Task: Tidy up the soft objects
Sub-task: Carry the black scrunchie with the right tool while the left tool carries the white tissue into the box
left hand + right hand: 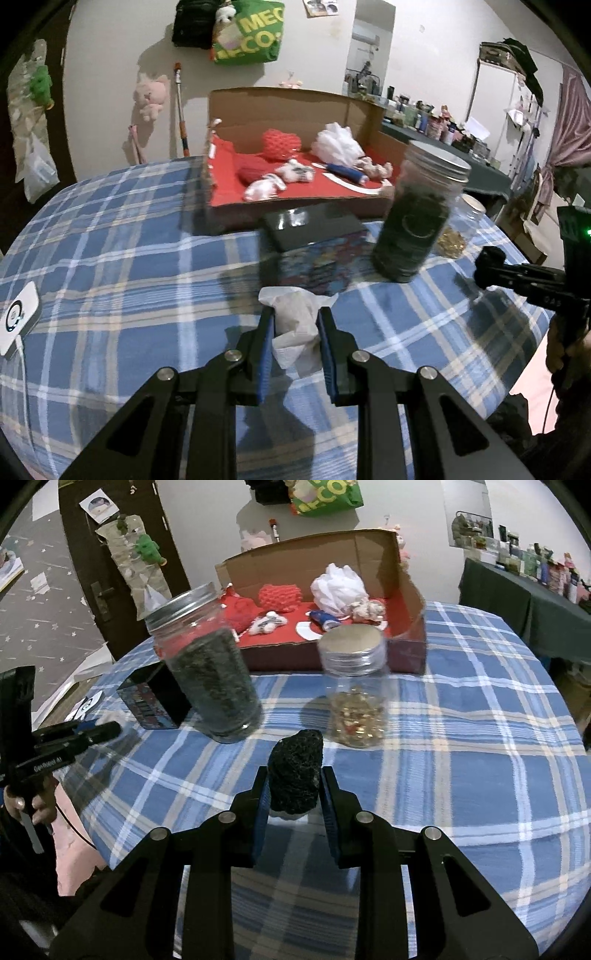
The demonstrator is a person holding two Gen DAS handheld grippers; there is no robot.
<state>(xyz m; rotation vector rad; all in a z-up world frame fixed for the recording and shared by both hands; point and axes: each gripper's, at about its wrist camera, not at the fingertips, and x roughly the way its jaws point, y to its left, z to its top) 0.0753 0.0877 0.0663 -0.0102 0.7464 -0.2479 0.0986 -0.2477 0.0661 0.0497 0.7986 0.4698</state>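
My left gripper [295, 317] is shut on a crumpled white tissue [295, 328], held above the blue plaid tablecloth [129, 266]. My right gripper [293, 777] is shut on a black spongy lump [295, 771], also above the cloth. Ahead stands an open cardboard box [295, 110] with a red lining; in it lie a red knitted heart [280, 144], a white mesh puff [338, 144] and several small soft toys. The same box [406, 602] shows at the back in the right wrist view. The other hand-held gripper [74, 738] appears at the left edge there.
A tall lidded jar of dark leaves [417, 214] and a black tin [314, 229] stand between the left gripper and the box. A smaller jar with golden pieces [354, 690] stands before the box. A white device [18, 317] lies at the table's left edge.
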